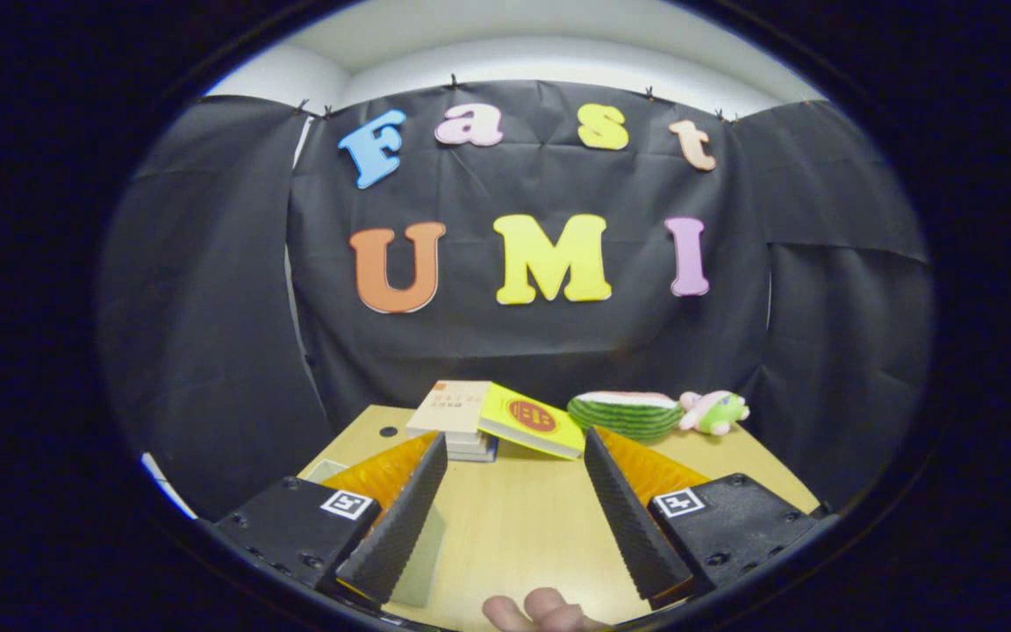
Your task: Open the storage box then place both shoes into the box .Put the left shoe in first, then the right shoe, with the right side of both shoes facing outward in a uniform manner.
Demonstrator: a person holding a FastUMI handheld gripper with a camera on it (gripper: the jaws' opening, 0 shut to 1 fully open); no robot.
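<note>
Hovering above a light wooden table (pixel 514 527), the gripper (pixel 516 449) has its two fingers spread wide with only bare tabletop in the gap between them; nothing is held. Each finger shows a ribbed inner pad, and the fingertips (pixel 435 452) point toward the far end of the table. Just beyond the tips lies a small stack of books (pixel 457 421), with a yellow book (pixel 530 420) leaning tilted against its right side, one edge resting on the table. Farther right, near the table's back edge, sits a plush toy shaped like a watermelon slice (pixel 627 412), and just beside it a small pink and green plush toy (pixel 714 411). A dark round hole (pixel 388 431) marks the tabletop near the left of the books. A pale flat thing lies on the table partly under the left finger; what it is cannot be told. A person's fingers (pixel 536 612) show at the near edge, between the gripper's two fingers. The storage box and the shoes cannot be located here.
</note>
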